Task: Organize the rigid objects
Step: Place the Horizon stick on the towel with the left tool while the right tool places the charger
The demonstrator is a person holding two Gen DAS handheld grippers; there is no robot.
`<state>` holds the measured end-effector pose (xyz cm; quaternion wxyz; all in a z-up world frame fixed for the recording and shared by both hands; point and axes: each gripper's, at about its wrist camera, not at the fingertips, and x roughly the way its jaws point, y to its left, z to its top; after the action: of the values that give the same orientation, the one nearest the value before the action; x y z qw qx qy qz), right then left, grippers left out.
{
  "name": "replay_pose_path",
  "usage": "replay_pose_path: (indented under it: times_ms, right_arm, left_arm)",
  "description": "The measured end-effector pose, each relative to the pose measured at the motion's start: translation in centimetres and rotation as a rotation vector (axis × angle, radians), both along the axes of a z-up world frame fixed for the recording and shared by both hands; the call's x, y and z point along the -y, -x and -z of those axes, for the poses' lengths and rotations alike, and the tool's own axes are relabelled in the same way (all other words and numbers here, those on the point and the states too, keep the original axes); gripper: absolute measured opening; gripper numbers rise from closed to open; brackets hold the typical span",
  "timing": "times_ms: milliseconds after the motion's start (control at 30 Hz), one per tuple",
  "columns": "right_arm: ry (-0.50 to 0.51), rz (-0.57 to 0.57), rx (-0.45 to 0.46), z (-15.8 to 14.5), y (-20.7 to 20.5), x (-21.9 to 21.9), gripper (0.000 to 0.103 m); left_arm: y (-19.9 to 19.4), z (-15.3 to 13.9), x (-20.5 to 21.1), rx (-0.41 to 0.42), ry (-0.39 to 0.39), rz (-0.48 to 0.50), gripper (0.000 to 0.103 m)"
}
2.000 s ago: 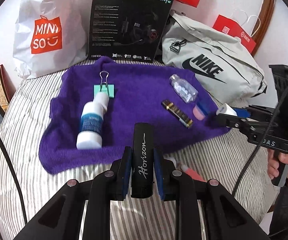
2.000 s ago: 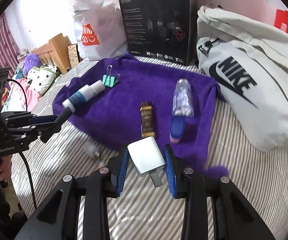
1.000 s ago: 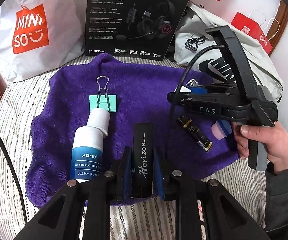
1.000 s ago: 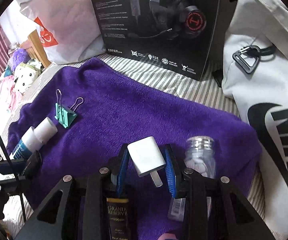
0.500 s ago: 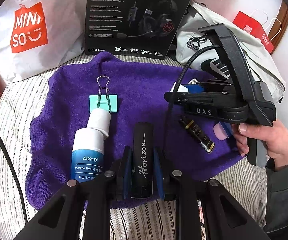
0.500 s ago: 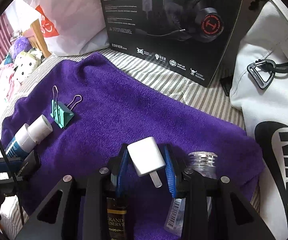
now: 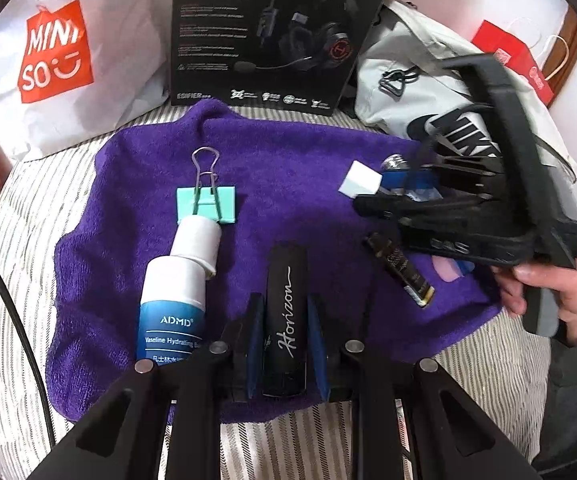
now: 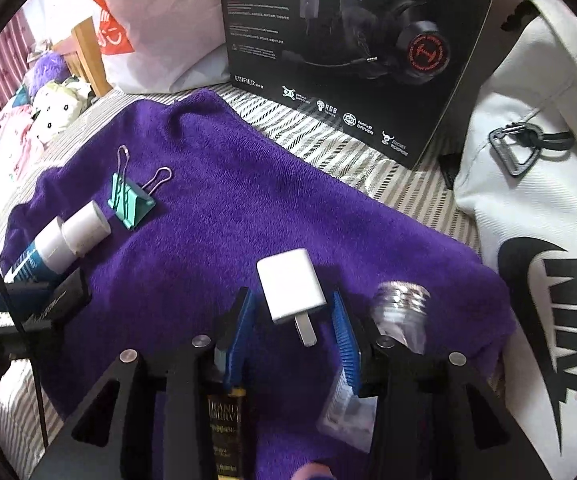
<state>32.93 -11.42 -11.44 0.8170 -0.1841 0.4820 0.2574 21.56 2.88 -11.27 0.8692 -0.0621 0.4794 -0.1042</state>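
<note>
A purple towel (image 7: 288, 160) lies on the striped bed. On it are a teal binder clip (image 7: 206, 203), a white and blue lotion bottle (image 7: 176, 296), a dark bar (image 7: 402, 268) and a clear bottle (image 8: 398, 312). My left gripper (image 7: 286, 340) has its jaws slightly apart around a black "Horizon" case (image 7: 286, 312) that rests on the towel. My right gripper (image 8: 292, 320) is open; a white charger plug (image 8: 290, 290) lies on the towel between its spread jaws. The plug also shows in the left wrist view (image 7: 360, 180).
A black headset box (image 7: 272, 32) stands behind the towel. A white Miniso bag (image 7: 60, 60) is at the back left and a white Nike bag (image 8: 548, 220) at the right. Red paper bags (image 7: 516, 60) stand at the far right.
Both grippers' jaws have spread. The right one has let go of the white plug onto the towel. The left one has loosened around the black case.
</note>
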Motion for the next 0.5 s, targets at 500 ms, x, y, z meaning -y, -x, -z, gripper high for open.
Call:
replay_pose_path:
  times_ms: [500]
  right_arm:
    - [-0.077,0.025,0.068,-4.6,5.3,4.4,0.052]
  left_arm:
    - [-2.2,1.1,0.6,-0.013,-0.058,-0.065,0.021]
